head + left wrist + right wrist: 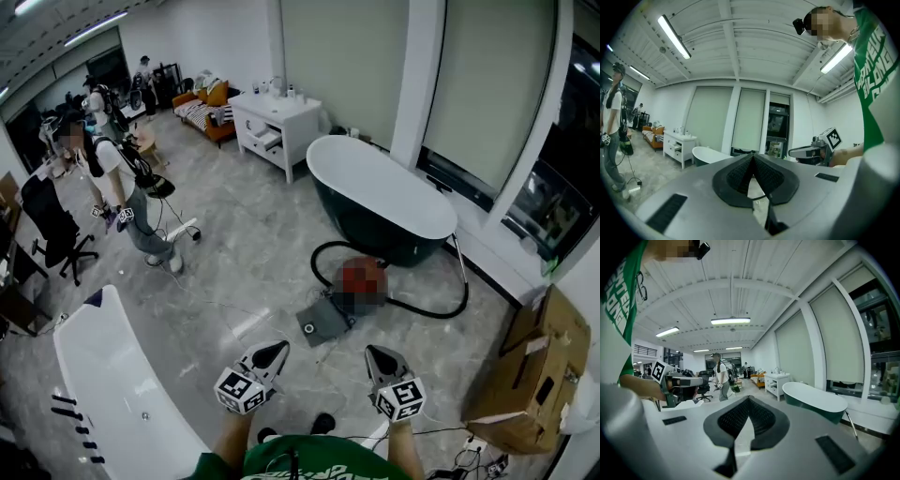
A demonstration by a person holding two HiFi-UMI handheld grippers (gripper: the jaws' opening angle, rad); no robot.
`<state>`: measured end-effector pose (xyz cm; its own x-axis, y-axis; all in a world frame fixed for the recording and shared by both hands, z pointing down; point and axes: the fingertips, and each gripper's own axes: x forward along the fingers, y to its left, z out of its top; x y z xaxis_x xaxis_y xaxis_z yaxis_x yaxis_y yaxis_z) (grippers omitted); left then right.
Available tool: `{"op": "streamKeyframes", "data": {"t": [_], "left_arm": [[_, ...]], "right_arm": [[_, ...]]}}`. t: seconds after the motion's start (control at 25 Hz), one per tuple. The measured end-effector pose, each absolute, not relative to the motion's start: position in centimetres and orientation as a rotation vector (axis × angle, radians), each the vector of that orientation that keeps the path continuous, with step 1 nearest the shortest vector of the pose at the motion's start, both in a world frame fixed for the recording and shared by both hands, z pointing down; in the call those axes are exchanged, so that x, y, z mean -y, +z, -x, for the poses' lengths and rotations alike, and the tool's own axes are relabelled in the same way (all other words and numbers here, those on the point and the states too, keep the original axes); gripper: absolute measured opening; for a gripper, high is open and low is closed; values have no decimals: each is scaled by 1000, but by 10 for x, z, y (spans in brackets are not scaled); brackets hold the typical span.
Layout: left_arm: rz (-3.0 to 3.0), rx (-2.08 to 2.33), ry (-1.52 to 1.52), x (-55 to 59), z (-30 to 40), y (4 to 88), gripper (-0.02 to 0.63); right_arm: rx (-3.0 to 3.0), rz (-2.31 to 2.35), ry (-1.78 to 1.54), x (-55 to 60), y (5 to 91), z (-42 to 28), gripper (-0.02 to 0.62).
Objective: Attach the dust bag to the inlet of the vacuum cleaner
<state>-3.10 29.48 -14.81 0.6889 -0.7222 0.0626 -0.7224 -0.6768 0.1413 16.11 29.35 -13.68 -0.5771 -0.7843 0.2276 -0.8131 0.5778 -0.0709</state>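
Two bathtubs take up most of the floor (253, 253). A dark freestanding bathtub (384, 202) with a white inside stands by the window wall. A white bathtub (103, 375) sits toward the near left corner. Both insides look bare, nothing in them.

- Cardboard box (539, 370): at the floor's right edge, flaps folded over, contents not visible.
- White vanity cabinet (277, 127): against the far wall, one drawer pulled out, too small to see into.
- A second person (131, 202) stands well off to the left, not involved.

Vacuum cleaner (361, 281): red canister on the floor just in front of the dark bathtub. Its black hose (441, 312) loops out to either side. It was likely set in the open there so it can be approached from the near side.

A flat grey square piece (323, 321) lies touching the canister's near-left side. It could be the dust bag or a swung-open lid; I cannot tell which. From here I can make out neither the inlet nor whether anything sits inside the canister.

Left gripper (267, 356) and right gripper (380, 359): held out side by side, roughly level. They are aimed toward the vacuum cleaner but well short of it. Each has its jaws pressed together on nothing.

My reading is that the claws are carried closed for the approach and the task is not yet begun. The first need is to get close and open one up.
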Motion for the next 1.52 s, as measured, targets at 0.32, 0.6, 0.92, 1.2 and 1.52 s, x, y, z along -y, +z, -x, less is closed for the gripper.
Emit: {"op": "streamKeyframes", "data": {"t": [0.32, 0.6, 0.92, 1.2, 1.52], "left_arm": [[-2700, 1288, 52, -287, 19, -154, 3], [-2681, 1311, 41, -286, 16, -129, 3], [-2689, 1287, 47, -257, 11, -132, 3], [-2715, 1209, 10, -193, 21, -113, 3], [-2777, 1087, -36, -105, 48, -118, 3]], "right_arm": [[2712, -1265, 267, -272, -139, -180, 8], [2686, -1230, 268, -269, -114, -188, 8], [2661, -1225, 291, -245, -112, -188, 8], [2600, -1296, 273, -203, -105, -182, 8], [2539, -1379, 274, -125, -109, -149, 8]]}}
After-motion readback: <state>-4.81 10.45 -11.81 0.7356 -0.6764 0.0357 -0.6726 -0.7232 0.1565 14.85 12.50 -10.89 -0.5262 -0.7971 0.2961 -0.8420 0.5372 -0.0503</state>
